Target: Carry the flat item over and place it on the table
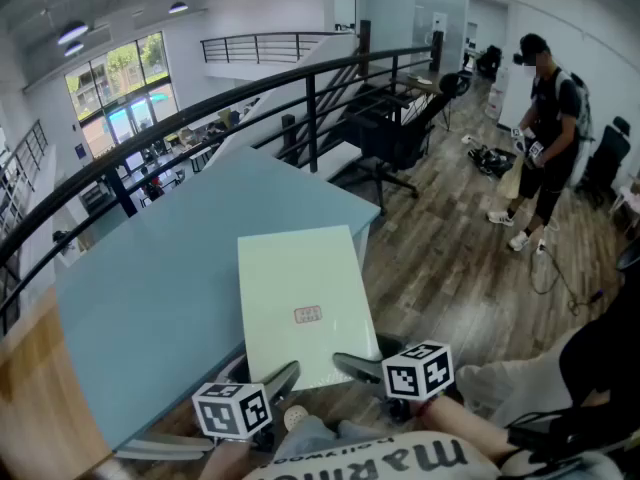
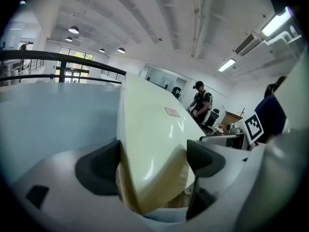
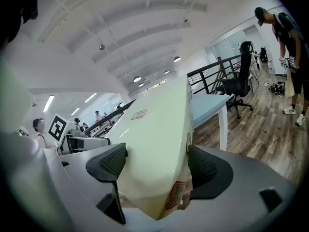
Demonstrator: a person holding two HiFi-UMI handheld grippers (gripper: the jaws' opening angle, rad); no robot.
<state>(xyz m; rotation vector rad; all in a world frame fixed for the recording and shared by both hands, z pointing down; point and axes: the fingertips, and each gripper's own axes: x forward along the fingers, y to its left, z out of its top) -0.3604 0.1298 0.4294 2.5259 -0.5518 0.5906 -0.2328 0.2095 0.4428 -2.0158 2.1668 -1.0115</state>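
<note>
A pale, flat box [image 1: 305, 303] lies on the light-blue worktop [image 1: 150, 288], toward its right side. Its long sides run from near to far, and its near end reaches out past the worktop's near edge. A small red label [image 1: 308, 315] sits on the box's top face, nearer the near end.

The left gripper [image 2: 152, 161] is at the box's near left corner. Its fingers [image 2: 99, 166] are spread wide, with the corner between them and the dark pads just beside the box's sides. The right gripper [image 3: 157, 166] is at the near right corner in the same way. Its fingers [image 3: 207, 170] are also wide apart on either side of the box, where a sticker shows on the box's near edge.

Beyond the worktop a dark railing [image 1: 250, 108] curves across the far left. An office chair [image 1: 400, 138] stands on the wooden floor [image 1: 460, 258] past the worktop's far right corner. A person [image 1: 545, 138] in dark clothes stands at the far right.
</note>
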